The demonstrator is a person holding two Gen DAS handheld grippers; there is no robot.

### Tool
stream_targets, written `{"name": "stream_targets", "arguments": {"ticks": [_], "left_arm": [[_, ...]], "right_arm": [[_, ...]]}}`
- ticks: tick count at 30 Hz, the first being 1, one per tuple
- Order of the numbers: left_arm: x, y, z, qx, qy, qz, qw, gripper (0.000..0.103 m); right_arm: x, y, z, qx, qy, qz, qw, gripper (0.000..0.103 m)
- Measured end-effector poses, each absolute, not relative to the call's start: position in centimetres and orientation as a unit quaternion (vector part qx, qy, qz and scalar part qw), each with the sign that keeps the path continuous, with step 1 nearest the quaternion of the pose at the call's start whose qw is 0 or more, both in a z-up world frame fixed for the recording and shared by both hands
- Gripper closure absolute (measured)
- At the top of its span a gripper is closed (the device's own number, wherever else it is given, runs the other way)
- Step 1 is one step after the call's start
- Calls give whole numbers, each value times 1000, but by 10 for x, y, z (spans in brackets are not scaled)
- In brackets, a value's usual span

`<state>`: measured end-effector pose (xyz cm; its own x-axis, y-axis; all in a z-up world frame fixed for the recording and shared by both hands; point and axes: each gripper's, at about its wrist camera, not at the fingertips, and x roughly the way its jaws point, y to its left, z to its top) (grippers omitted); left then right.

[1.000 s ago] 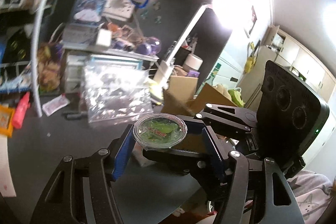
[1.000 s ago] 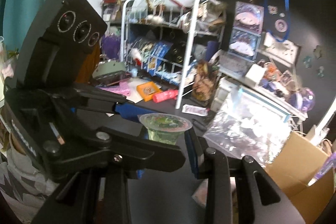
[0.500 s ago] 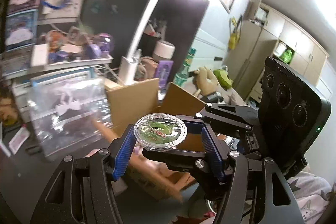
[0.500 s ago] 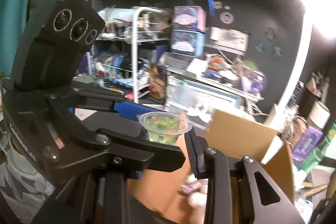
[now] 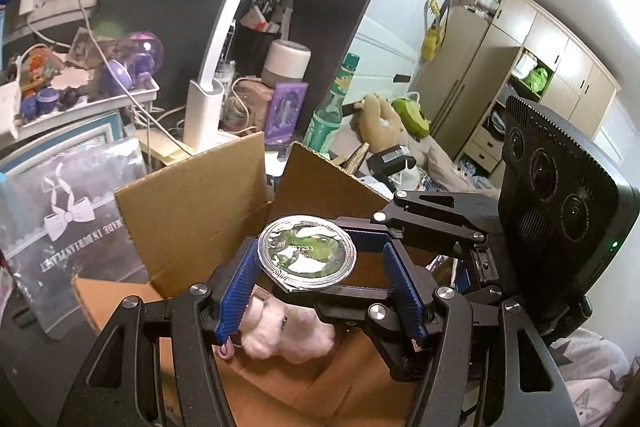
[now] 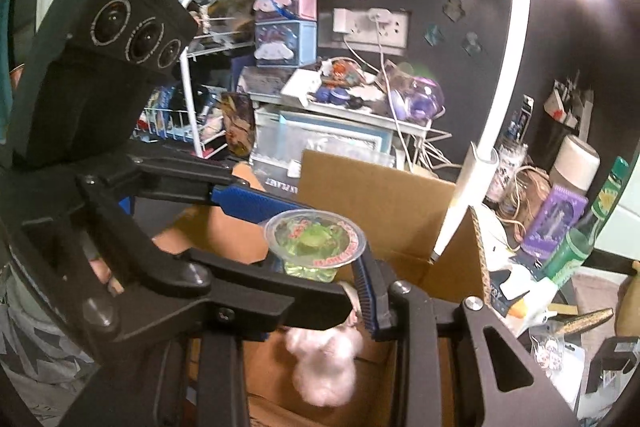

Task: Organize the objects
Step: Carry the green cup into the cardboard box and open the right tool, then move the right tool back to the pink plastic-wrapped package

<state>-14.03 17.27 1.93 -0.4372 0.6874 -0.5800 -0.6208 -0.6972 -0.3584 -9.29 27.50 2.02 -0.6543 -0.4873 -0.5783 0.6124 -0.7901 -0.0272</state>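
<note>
A small clear jelly cup (image 5: 307, 251) (image 6: 316, 239) with green filling and a foil lid hangs above an open cardboard box (image 5: 192, 211) (image 6: 380, 195). My right gripper (image 6: 320, 283) is shut on the cup's body; its blue pad (image 6: 367, 291) presses the right side, and the other pad is hidden. My left gripper (image 5: 318, 255) crosses it at a right angle and stands open. Its blue fingers (image 5: 236, 291) flank the lid, with a gap on the right. A pink plush (image 5: 288, 331) (image 6: 324, 367) lies in the box under the cup.
Behind the box stand a white desk lamp (image 5: 204, 107), a green bottle (image 5: 324, 123), a purple carton (image 5: 286, 111) and a cluttered white shelf (image 6: 340, 107). A clear bag with a bow print (image 5: 72, 223) leans left of the box. A wire rack (image 6: 188, 115) stands farther left.
Both grippers have swung right together with the cup, from over the dark desk by the wire rack and clear bag to above the open box. The hold on the cup looks unchanged.
</note>
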Motion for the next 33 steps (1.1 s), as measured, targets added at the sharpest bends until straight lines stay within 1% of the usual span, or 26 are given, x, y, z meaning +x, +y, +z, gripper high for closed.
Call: {"name": "stream_targets", "arguments": {"ticks": [6, 8, 9, 11, 12, 13, 25, 33], "left_arm": [[-139, 179, 23, -365, -28, 849, 382, 44], [-137, 179, 23, -365, -22, 851, 378, 42], [-136, 178, 23, -365, -22, 851, 377, 39], [-135, 177, 24, -364, -24, 852, 377, 33], [-136, 176, 24, -362, -26, 852, 376, 30], [-135, 173, 25, -361, -29, 853, 375, 29], [-113, 150, 38, -335, -35, 869, 363, 28], [-88, 120, 45, -311, -43, 883, 348, 28]], "right_arm": [[-99, 280, 18, 295, 110, -904, 290, 73], [-100, 280, 17, 297, 112, -904, 285, 71], [-99, 280, 17, 298, 114, -905, 283, 69], [-98, 280, 17, 297, 117, -906, 280, 62], [-97, 280, 18, 294, 117, -908, 276, 52], [-96, 281, 19, 290, 115, -910, 274, 49], [-82, 278, 26, 283, 124, -914, 264, 48], [-60, 257, 38, 270, 138, -912, 277, 48]]}}
